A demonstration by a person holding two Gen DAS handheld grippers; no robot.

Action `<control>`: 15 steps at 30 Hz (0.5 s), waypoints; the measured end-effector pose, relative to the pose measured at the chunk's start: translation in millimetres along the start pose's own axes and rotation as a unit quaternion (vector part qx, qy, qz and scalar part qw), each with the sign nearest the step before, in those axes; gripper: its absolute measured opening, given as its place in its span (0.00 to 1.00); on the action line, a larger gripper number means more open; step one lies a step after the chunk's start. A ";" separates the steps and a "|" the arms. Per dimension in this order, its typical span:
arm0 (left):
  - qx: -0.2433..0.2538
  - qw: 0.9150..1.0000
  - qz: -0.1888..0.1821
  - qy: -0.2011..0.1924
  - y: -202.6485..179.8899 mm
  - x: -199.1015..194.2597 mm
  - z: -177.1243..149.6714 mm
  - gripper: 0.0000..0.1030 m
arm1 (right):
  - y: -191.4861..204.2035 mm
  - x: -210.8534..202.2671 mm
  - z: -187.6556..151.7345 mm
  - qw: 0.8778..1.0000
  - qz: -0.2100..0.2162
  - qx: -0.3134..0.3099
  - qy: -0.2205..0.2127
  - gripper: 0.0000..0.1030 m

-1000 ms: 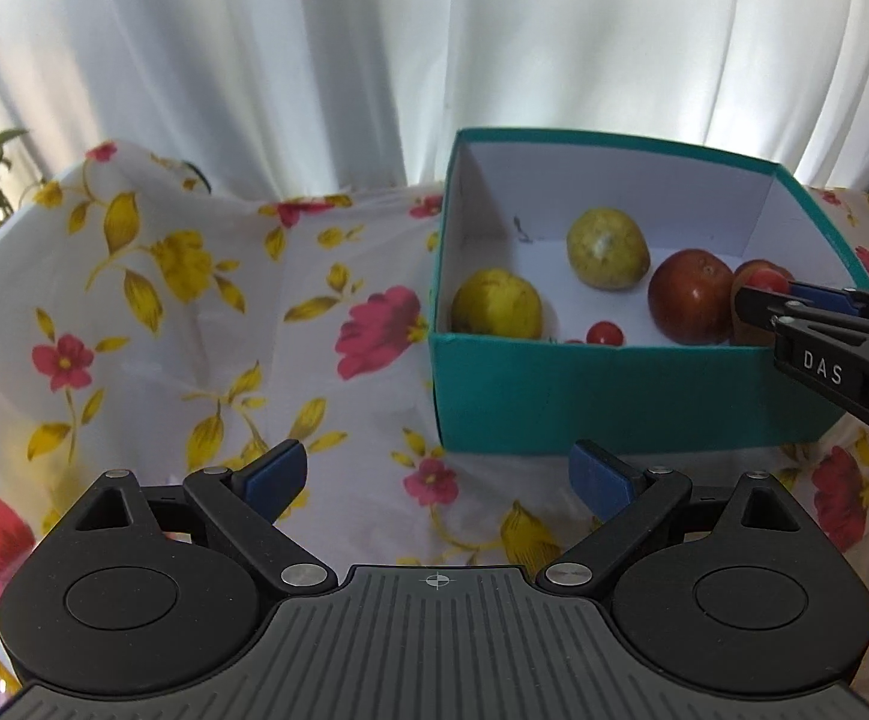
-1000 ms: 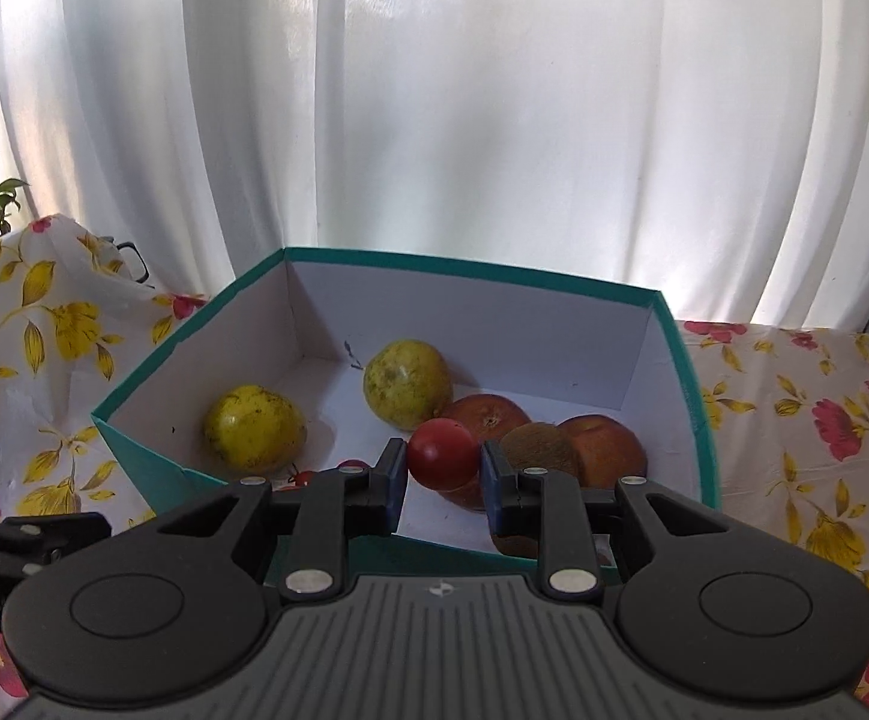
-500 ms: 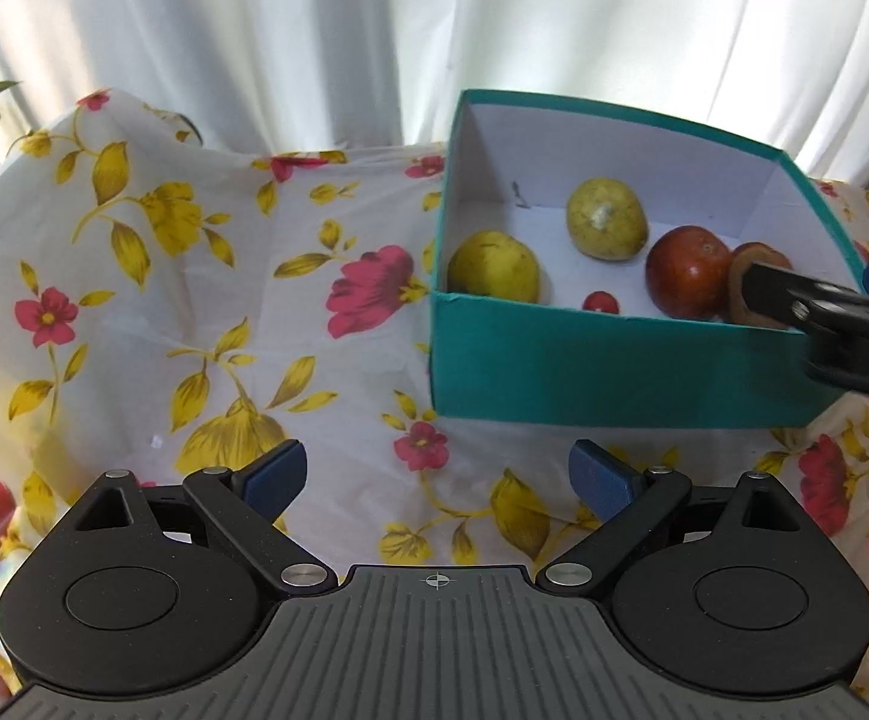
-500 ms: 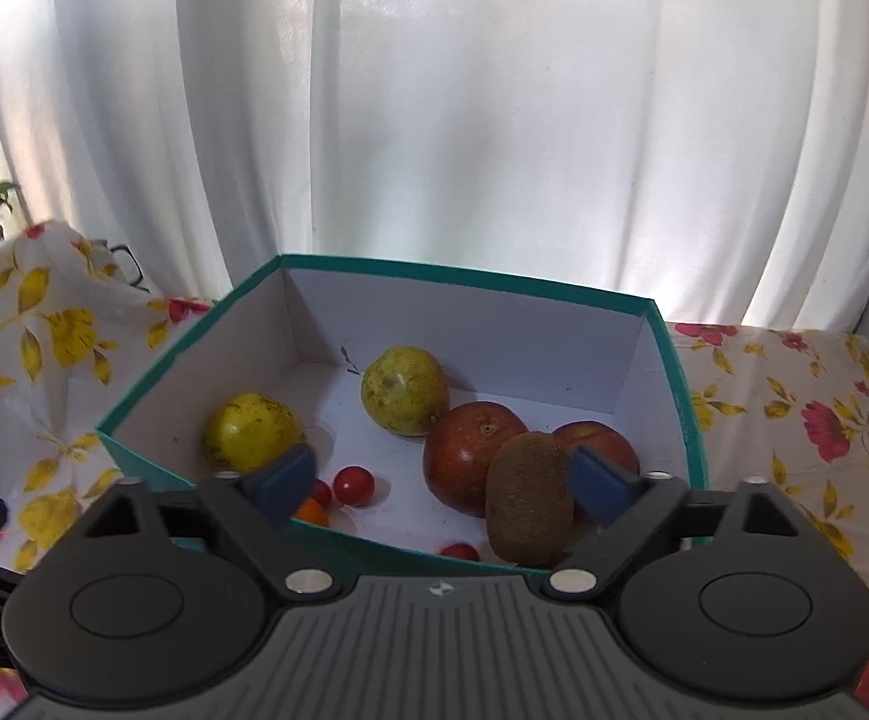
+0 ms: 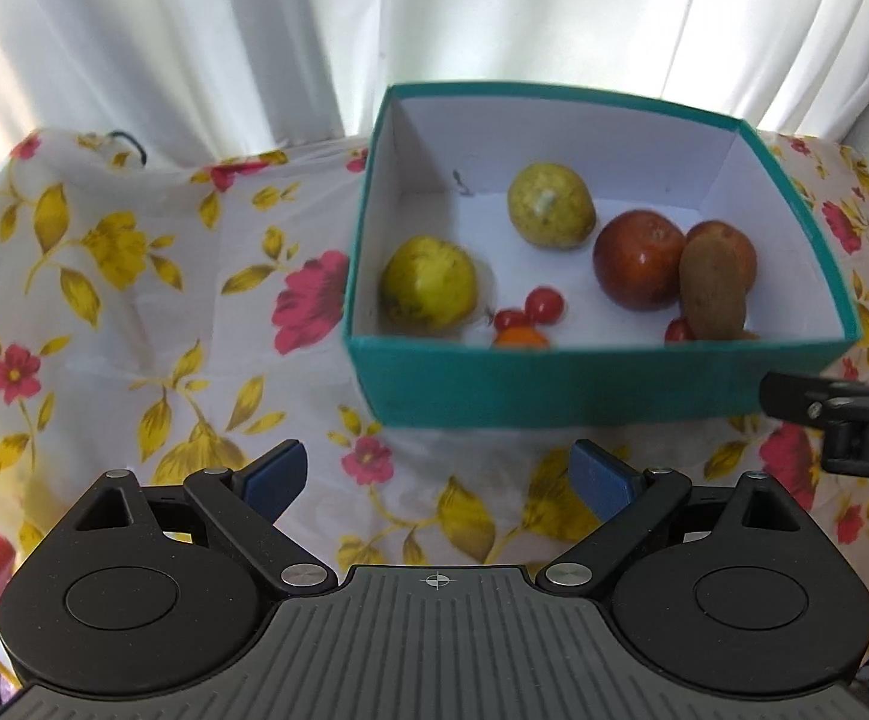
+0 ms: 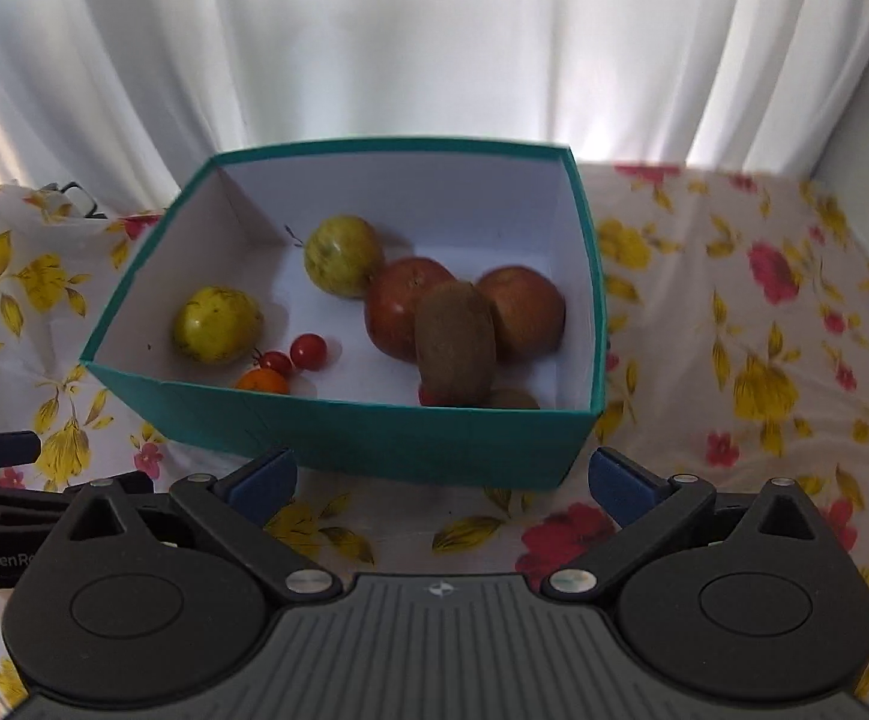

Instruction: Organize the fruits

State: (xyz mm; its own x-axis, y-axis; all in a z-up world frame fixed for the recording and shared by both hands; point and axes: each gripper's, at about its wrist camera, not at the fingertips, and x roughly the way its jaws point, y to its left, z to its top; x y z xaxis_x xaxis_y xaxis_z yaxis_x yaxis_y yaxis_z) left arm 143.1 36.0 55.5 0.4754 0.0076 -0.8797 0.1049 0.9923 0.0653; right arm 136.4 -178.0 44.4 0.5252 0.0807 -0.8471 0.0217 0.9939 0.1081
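Fingers (image 6: 620,483) of the right gripper (image 6: 443,480) and left gripper (image 5: 437,474) were spread, empty, short of the teal box (image 6: 374,426) on the floral surface (image 6: 734,360). Kiwi (image 6: 455,348), apples, guavas and cherry tomatoes (image 6: 308,350) lay inside. No loose fruit was visible, so sorting looked near done; the next move called for checking the surface.

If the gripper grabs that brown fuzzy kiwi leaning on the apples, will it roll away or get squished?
The kiwi looks egg-shaped and is propped on the red apples, so a nudge would probably tip or roll it. Its fuzzy skin should give decent grip. It is probably soft, so a hard squeeze might bruise it.
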 end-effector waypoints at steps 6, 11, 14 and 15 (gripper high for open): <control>0.006 1.000 -0.004 0.016 -14.7 5.2 26.7 0.95 | -3.5 9.5 19.0 0.998 -0.053 -0.004 0.033 1.00; 0.026 0.999 0.004 0.042 -24.7 20.6 31.2 0.95 | -2.9 18.8 26.0 0.996 -0.068 -0.010 0.049 1.00; 0.034 0.998 0.009 0.051 -29.1 27.1 32.6 0.94 | -1.9 23.2 29.0 0.996 -0.067 -0.010 0.057 1.00; 0.035 0.998 0.014 0.051 -29.8 28.1 33.1 0.94 | -0.6 24.6 29.8 0.996 -0.068 -0.013 0.059 1.00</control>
State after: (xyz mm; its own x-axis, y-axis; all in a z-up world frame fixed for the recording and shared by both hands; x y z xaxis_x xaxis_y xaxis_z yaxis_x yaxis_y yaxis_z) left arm 182.2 2.6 44.4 0.3873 0.0510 -0.9206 0.1558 0.9805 0.1199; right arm 174.7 -178.8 39.1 0.4156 -0.0477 -0.9083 0.0619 0.9978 -0.0240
